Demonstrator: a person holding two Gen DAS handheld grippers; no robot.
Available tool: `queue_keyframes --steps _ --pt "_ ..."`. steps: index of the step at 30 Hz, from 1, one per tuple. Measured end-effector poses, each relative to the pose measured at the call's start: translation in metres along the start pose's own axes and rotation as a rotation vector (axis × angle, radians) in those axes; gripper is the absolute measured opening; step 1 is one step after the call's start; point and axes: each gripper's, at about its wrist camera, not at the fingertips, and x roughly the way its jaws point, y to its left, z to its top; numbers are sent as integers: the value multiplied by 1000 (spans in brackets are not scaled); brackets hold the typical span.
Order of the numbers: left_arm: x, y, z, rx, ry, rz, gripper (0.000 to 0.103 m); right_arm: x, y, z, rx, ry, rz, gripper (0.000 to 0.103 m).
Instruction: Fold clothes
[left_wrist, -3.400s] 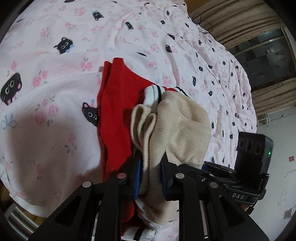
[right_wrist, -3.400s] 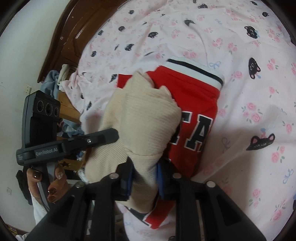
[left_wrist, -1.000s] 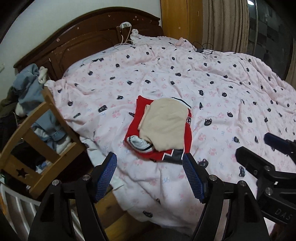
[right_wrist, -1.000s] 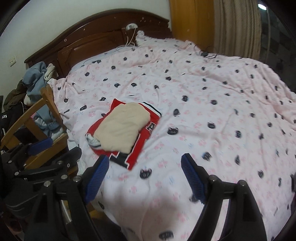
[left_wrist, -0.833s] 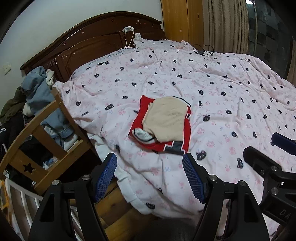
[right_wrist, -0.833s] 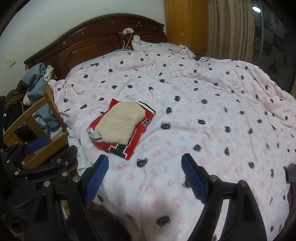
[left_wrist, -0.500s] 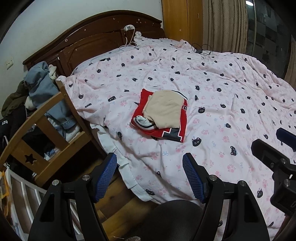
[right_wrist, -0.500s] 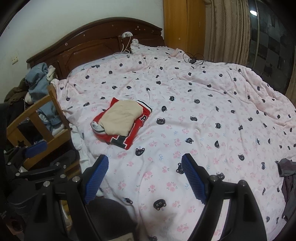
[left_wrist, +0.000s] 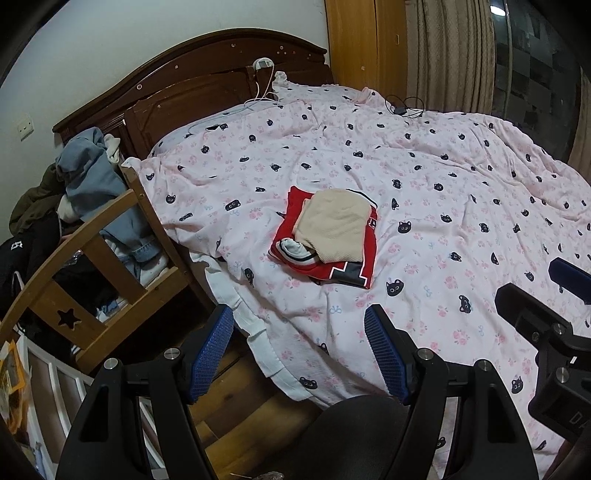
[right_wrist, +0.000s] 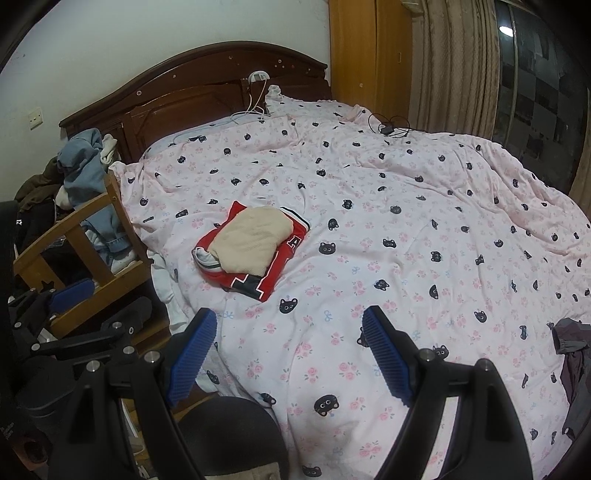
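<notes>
A folded beige knit garment lies on top of a folded red jersey near the left edge of the bed. My left gripper hangs open well back from the pile, over the bed's edge, nothing between its blue pads. My right gripper is open too, above the pink sheet, with nothing in it. Each view shows the other gripper at its side edge. A dark garment lies at the right edge of the right wrist view.
The bed carries a pink cat-print sheet and has a dark wooden headboard. A wooden chair piled with clothes stands at the left. A black round seat sits just below the grippers. Cables lie near the headboard.
Both grippers have let go of the beige garment and drawn far back from the pile. Over the last second they backed off and rose a little more, so the pile looks smaller.
</notes>
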Motion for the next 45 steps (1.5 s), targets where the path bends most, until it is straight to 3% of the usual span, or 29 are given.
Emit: queue_keyframes --steps 45 --pt "-12 5 3 11 -15 50 69 -4 -4 1 30 -4 -5 83"
